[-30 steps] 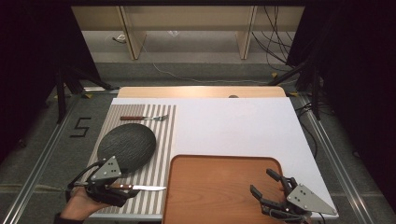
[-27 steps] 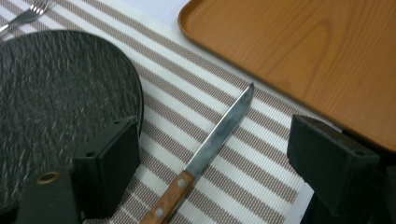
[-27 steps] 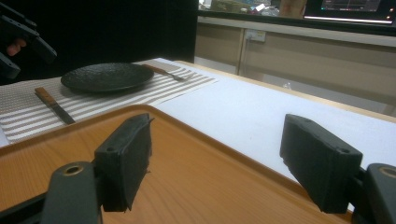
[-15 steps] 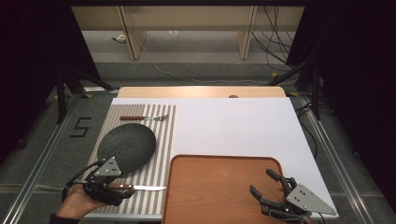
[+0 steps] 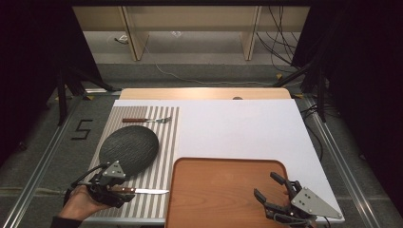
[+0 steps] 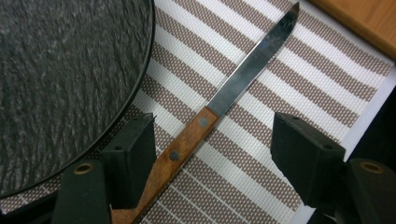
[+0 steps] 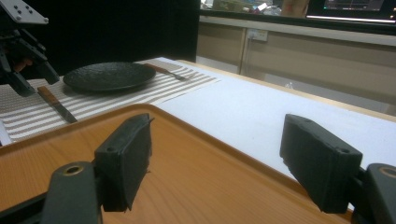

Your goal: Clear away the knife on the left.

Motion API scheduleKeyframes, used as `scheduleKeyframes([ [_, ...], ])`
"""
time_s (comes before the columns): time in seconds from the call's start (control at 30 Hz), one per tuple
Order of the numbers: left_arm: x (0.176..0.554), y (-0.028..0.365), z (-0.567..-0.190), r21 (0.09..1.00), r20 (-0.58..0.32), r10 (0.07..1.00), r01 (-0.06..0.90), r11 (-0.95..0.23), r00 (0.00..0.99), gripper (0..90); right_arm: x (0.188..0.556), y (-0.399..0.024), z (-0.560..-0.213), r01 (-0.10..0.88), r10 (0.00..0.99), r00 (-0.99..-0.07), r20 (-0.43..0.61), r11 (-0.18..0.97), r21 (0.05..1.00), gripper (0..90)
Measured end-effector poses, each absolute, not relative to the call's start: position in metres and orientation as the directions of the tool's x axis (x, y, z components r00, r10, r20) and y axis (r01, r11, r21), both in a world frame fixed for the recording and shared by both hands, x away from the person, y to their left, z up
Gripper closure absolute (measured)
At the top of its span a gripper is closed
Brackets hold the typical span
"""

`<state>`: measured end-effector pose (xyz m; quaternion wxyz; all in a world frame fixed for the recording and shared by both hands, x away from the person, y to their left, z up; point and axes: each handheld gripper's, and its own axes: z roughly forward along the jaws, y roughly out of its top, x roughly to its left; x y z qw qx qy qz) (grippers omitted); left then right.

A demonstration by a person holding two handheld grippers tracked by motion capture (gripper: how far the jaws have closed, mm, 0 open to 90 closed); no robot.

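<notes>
On the striped placemat at the near left of the table, the knife lies flat with its wooden handle toward the person and its blade pointing right, toward the wooden tray. Around that handle stands the left tool, held in a hand; in the left gripper view its jaws are spread wide, with the handle lying between them close against the left-hand jaw and well apart from the other, so nothing is gripped yet. Just beside the knife sits the dark plate, its rim near the handle but not touching it as far as I can tell, and a fork lies on the mat beyond the plate. Low over the tray's near right corner the right tool hangs idle, also spread open and holding nothing, as the right gripper view confirms. My reading is that the work is at an early stage: the left tool is lined up on the knife, but the closing, lifting and placing are all left to do, and the tray is bare, with plate and fork untouched on the mat
</notes>
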<state>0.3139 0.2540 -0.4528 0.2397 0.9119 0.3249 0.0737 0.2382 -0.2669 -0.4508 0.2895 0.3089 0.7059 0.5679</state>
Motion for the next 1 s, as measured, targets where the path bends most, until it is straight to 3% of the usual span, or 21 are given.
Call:
scheduleKeyframes([
  [0.4, 0.321, 0.254, -0.462, 0.447, -0.010, 0.617, 0.556, -0.701, 0.787, 44.0, 0.238, -0.267, -0.451, 0.112, 0.764, -0.643, -0.054, 0.163, 0.980, 26.1],
  [1.0, 0.327, 0.253, -0.470, 0.390, 0.015, 0.617, 0.563, -0.728, 0.787, 52.2, 0.239, -0.267, -0.452, 0.112, 0.764, -0.643, -0.057, 0.168, 0.979, 26.3],
])
